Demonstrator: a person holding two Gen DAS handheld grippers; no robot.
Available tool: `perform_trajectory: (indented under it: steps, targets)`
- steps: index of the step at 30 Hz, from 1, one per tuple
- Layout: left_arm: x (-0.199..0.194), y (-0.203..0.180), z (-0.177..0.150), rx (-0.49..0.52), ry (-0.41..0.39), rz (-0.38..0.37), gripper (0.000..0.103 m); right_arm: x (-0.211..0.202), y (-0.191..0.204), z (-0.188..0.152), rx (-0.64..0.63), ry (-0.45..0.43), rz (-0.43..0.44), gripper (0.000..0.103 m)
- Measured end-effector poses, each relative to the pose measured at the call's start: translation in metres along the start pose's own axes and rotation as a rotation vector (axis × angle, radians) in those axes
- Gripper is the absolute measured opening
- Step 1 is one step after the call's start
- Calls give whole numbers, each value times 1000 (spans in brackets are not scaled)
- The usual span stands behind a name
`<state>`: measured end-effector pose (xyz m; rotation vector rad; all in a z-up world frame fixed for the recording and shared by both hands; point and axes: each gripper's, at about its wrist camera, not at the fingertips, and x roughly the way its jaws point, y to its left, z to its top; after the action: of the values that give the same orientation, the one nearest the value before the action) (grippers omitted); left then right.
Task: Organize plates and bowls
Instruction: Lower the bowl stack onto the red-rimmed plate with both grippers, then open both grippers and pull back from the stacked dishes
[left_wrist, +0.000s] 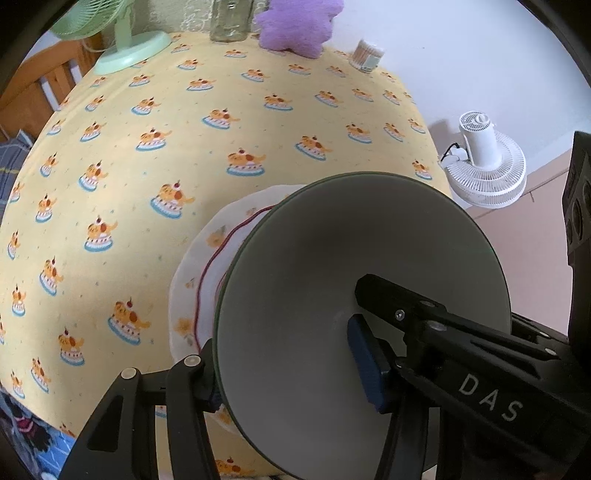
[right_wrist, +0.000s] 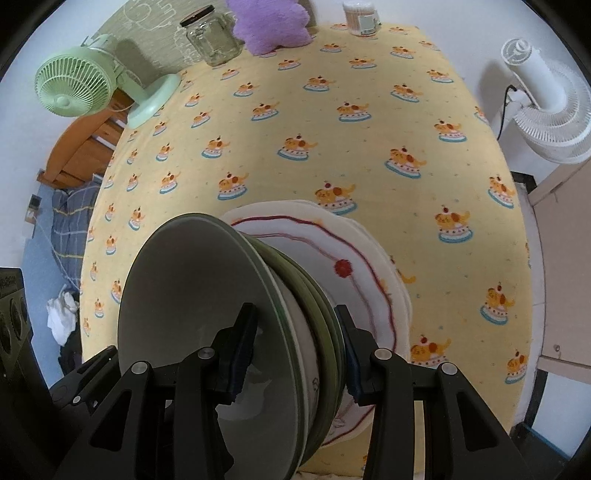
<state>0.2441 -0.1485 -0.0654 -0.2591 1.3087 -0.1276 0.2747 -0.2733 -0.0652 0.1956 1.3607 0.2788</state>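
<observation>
A stack of nested bowls (left_wrist: 369, 240), grey-white inside with dark green rims, is held from two sides. My left gripper (left_wrist: 288, 354) is shut on its wall, one blue pad inside the top bowl and the other finger outside the rim. My right gripper (right_wrist: 293, 332) clamps the opposite side of the bowl stack (right_wrist: 192, 288) the same way, its jaws spanning several rims. Directly beneath lies a pile of white plates (right_wrist: 362, 236) with a red line pattern, also seen as the plates (left_wrist: 207, 258) in the left wrist view. Whether the bowls touch the plates I cannot tell.
The table (left_wrist: 184, 147) wears a yellow cloth with a cake print. Along its far edge stand a green desk fan (right_wrist: 74, 88), a glass jar (right_wrist: 212, 37), a purple plush (right_wrist: 273, 26) and a cotton swab tub (right_wrist: 360, 16). A white fan (left_wrist: 484, 162) stands off the right side.
</observation>
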Motion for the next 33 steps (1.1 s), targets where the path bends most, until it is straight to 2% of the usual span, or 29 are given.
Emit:
perform_trajectory:
  steps: [10,14,16,17,18,22,26,33]
  targets:
    - [-1,-4,-3,17,-5,19,56,0,-1,-4,4,-4,17,45]
    - [-1,-6,-7,5,-16,35,60,-3,-1,-7,-29,-17,24,46]
    - [-2,-8,-9,5,-16,51,64,-4,0,-9,-53,-21,33,52]
    - [-3,-9,-10,9,-16,56,64,-5,1,-11,-76,-28,35,63]
    - [-5,-11,-11,17,-22,62,65,-8,3,-13,-97,-46,28,70]
    - [-20,-16,-15,46,-68,90,73,-24,6,-19,-130,-115,-18,83]
    - [-36,-16,-18,87,-123,85,87,-39,9,-24,-119,-182,-65,85]
    - [-77,3,-24,148,-262,99,90,-76,32,-43,-87,-337,-192,85]
